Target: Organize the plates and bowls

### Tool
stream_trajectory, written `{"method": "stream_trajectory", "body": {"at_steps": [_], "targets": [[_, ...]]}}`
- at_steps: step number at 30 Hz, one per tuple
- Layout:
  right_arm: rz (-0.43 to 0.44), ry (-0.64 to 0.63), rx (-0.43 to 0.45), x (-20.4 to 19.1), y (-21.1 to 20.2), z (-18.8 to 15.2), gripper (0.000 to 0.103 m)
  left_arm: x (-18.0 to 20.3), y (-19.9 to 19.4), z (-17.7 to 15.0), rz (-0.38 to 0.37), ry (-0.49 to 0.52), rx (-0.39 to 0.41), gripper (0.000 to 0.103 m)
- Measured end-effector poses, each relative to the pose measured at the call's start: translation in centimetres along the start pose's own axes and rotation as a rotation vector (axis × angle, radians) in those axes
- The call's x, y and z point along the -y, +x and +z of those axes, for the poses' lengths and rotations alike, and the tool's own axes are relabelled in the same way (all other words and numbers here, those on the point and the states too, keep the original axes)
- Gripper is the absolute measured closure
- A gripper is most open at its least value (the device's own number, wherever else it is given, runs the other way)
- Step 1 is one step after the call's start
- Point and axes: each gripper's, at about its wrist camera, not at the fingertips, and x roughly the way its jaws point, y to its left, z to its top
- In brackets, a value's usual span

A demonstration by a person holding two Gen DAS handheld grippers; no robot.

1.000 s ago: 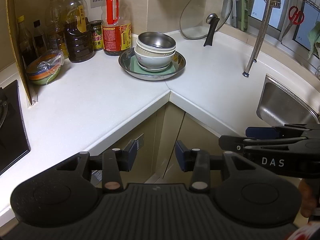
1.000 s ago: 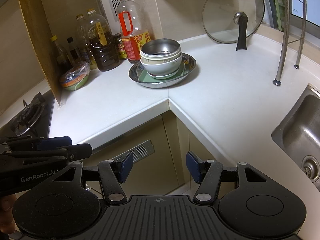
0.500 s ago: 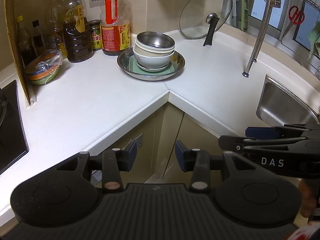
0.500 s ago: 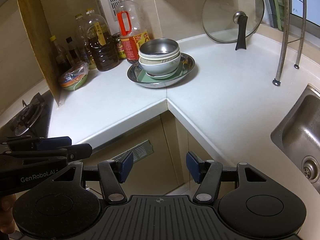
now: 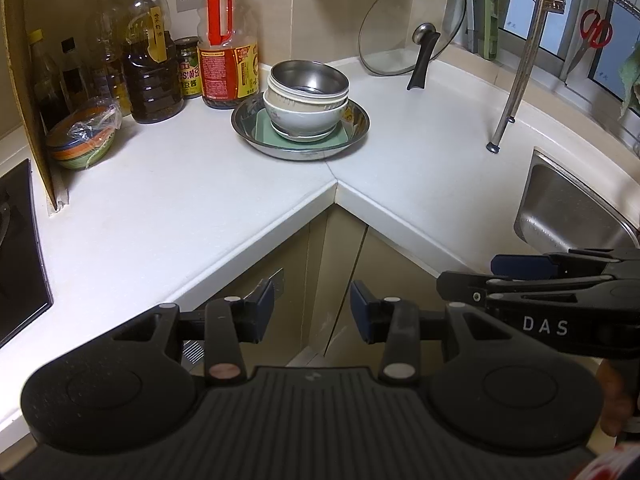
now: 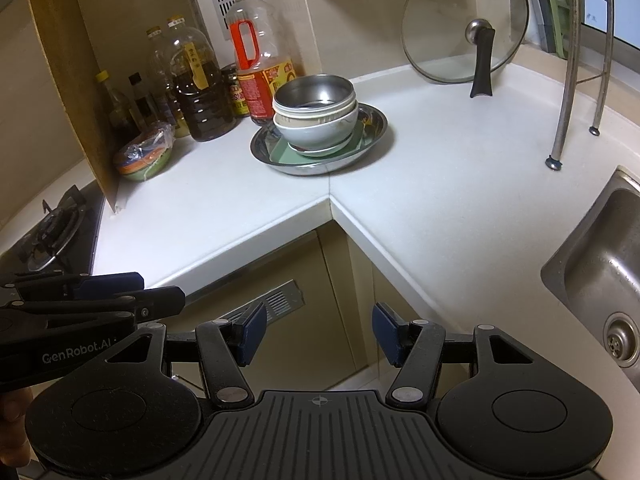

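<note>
A stack of dishes stands at the inner corner of the white counter (image 5: 180,200). A wide steel plate (image 5: 358,128) (image 6: 378,126) carries a green square plate (image 5: 262,128) (image 6: 282,152), a white bowl (image 5: 304,116) (image 6: 316,130) and a steel bowl (image 5: 308,78) (image 6: 314,92) nested on top. My left gripper (image 5: 312,312) hangs open and empty in front of the counter edge, well short of the stack. My right gripper (image 6: 318,334) is likewise open and empty beside it, also seen side-on at the right of the left wrist view as a black gripper (image 5: 520,280).
Oil and sauce bottles (image 5: 150,76) line the back wall left of the stack. A wrapped striped bowl (image 5: 82,140) sits by a cardboard panel (image 5: 24,92) and the stove (image 6: 52,224). A glass lid (image 5: 412,24) leans at the back. A rack leg (image 5: 516,64) and sink (image 6: 600,256) lie right.
</note>
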Motion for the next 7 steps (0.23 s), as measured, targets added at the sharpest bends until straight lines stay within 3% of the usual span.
{"method": "stream_trajectory", "body": {"at_steps": [7], "targets": [[-0.003,0.003,-0.009,0.39,0.51,0.60,0.044,0.35,0.65,0.25,-0.001,-0.007,-0.010,0.064]]}}
